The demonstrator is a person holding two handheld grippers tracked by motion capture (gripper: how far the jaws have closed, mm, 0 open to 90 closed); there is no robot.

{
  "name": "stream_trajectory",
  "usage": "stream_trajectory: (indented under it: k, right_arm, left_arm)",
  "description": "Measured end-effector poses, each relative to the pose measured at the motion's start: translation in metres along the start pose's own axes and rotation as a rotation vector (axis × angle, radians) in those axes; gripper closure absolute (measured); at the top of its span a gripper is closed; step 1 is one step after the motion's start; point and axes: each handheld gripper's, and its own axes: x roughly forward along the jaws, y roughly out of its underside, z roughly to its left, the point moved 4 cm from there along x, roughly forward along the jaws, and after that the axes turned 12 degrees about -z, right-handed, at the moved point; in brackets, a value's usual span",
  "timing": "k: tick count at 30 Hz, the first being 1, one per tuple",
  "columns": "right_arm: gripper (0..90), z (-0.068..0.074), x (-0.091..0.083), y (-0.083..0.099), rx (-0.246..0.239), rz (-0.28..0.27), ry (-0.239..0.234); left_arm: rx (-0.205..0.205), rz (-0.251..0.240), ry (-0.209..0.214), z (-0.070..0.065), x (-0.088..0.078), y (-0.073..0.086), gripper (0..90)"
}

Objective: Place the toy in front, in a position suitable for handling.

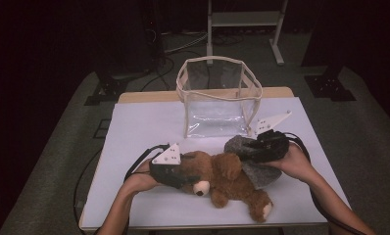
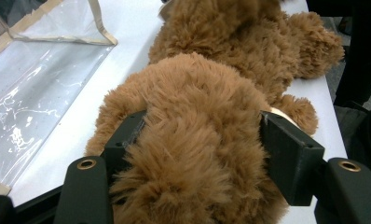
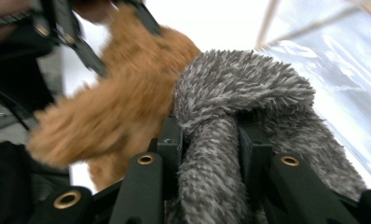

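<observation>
A brown teddy bear (image 1: 227, 178) lies on the white table top (image 1: 144, 127), its head toward the left. My left gripper (image 1: 179, 174) is shut on the bear's head (image 2: 197, 140); both black jaws press into the fur. A grey fluffy cloth (image 1: 259, 171) lies against the bear's right side. My right gripper (image 1: 247, 147) is shut on a fold of that grey cloth (image 3: 211, 154), which bulges up between and over the jaws. In the right gripper view the bear (image 3: 127, 102) sits just left of the cloth, blurred.
A clear plastic bag with beige trim (image 1: 220, 95) stands open at the back middle of the table, just behind both grippers. The same bag (image 2: 39, 84) lies close on the left in the left gripper view. Table edges run near both forearms.
</observation>
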Motion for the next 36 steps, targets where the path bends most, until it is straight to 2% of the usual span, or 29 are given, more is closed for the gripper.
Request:
stream_trajectory:
  k: [3, 7, 10, 15, 20, 24, 28, 30, 36]
  right_arm:
    - [66.5, 0.008, 0.010, -0.008, -0.007, -0.015, -0.043]
    - [66.4, 0.023, 0.030, -0.011, -0.029, 0.002, -0.104]
    - [66.4, 0.027, 0.032, -0.008, -0.048, 0.014, -0.100]
    - [66.4, 0.016, 0.006, 0.004, -0.026, 0.005, -0.037]
    - [66.3, 0.008, -0.030, 0.029, 0.011, -0.009, 0.046]
    - [66.3, 0.004, -0.056, 0.058, 0.075, -0.030, 0.090]
    - [66.2, 0.000, -0.072, 0.077, 0.126, -0.053, 0.118]
    - [66.2, -0.002, -0.078, 0.081, 0.146, -0.067, 0.127]
    - [66.2, -0.006, -0.085, 0.071, 0.126, -0.071, 0.146]
  left_arm:
    - [0.012, 0.006, 0.002, -0.001, 0.000, 0.000, 36.3]
    - [0.026, 0.018, 0.007, -0.003, -0.001, 0.000, 36.2]
    - [0.029, 0.018, 0.006, -0.004, -0.002, 0.000, 36.2]
    - [0.016, 0.014, 0.008, -0.004, -0.002, 0.000, 36.2]
    - [0.021, 0.017, 0.007, -0.004, -0.002, 0.000, 36.2]
    - [0.023, 0.014, 0.013, -0.004, -0.002, -0.001, 36.2]
    - [0.024, 0.016, 0.016, -0.005, -0.002, -0.002, 36.2]
    - [0.025, 0.017, 0.015, -0.005, -0.002, -0.002, 36.2]
    - [0.024, 0.017, 0.015, -0.005, -0.002, -0.001, 36.2]
